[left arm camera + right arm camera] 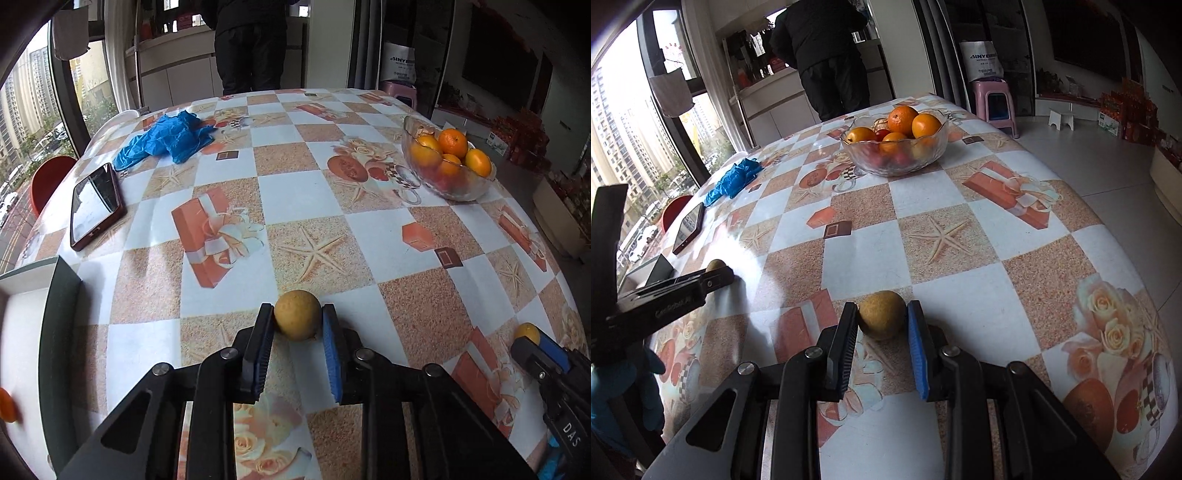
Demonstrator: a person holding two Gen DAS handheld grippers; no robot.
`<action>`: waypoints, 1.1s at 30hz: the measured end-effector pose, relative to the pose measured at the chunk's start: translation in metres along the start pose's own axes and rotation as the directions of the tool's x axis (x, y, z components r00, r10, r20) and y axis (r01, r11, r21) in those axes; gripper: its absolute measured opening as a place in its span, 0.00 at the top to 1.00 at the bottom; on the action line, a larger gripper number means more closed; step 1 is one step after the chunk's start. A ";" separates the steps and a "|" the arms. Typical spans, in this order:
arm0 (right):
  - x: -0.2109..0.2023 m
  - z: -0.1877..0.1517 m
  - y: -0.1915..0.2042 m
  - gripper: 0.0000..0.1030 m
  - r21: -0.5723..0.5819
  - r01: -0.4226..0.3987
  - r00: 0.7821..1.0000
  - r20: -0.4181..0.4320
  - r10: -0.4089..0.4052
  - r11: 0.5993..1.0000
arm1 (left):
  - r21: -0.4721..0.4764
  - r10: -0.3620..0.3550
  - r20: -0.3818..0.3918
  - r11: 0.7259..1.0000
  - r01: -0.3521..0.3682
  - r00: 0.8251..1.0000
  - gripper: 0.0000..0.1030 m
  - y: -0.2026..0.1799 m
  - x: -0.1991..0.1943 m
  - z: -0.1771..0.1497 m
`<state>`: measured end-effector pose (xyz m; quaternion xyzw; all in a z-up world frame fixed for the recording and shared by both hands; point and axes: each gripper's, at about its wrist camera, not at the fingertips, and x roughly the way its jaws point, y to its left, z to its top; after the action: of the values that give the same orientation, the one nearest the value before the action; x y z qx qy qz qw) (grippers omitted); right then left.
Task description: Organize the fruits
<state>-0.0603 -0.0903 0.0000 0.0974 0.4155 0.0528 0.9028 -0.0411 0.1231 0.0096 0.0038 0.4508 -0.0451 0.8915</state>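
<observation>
- Russet-brown fruit sits in each of our tools: the left gripper (pixel 297 321) is closed narrow on one pear (pixel 297 314), black pad on one flank and blue pad on the other.
- Our right gripper (pixel 882 317) holds a second pear (pixel 881 314) the same way, pads against both sides, with the fruit low over the table (pixel 960 266) or resting on it; we cannot tell which.
- To do this step well, we judge that each pear should stay centred between the pads, since a round, firm fruit can squirt out forward if the grip sits behind its widest part.
- We should lift straight up before carrying, and keep the squeeze only firm enough to hold, so the skin is not bruised.
- With both hands loaded, we need to keep the grippers well apart on the way, so that neither knocks the other.
- At the left edge, near us, stands a box (pixel 55 295) with a dark wall and white inside; an orange shape (pixel 7 406) shows blurred at the frame's edge there, and we cannot tell what else it holds.
- Further off on the left lie a phone (pixel 96 206) and, beyond it, crumpled blue gloves (pixel 166 138).
- Farthest, on the right, a glass bowl (pixel 897 162) is heaped with oranges (pixel 903 119), with something red lower down.
- The bowl looks nearly full, so we judge that any pear set there must go gently on top.
</observation>
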 end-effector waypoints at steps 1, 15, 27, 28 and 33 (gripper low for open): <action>0.000 0.000 0.001 0.72 0.001 0.000 1.000 0.000 0.000 1.000 | -0.001 0.010 0.006 1.000 -0.010 1.000 0.73 0.002 -0.004 -0.007; -0.004 -0.020 0.045 0.72 -0.212 0.086 0.996 -0.005 -0.089 0.974 | -0.035 0.049 0.052 0.998 -0.048 0.997 0.73 0.031 -0.052 -0.075; -0.006 -0.021 0.043 0.72 -0.212 0.087 0.996 -0.002 -0.089 0.973 | -0.035 0.044 0.063 0.998 -0.042 0.997 0.73 0.030 -0.050 -0.072; -0.006 -0.021 0.043 0.72 -0.212 0.087 0.996 -0.001 -0.089 0.973 | -0.034 0.044 0.062 0.999 -0.042 0.997 0.73 0.030 -0.050 -0.073; -0.006 -0.021 0.042 0.72 -0.213 0.087 0.996 -0.001 -0.089 0.973 | -0.034 0.045 0.068 0.999 -0.042 0.997 0.73 0.030 -0.050 -0.073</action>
<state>-0.0807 -0.0471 0.0001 -0.0183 0.4163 0.0573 0.9072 -0.1268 0.1606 0.0057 -0.0025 0.4204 -0.0184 0.9072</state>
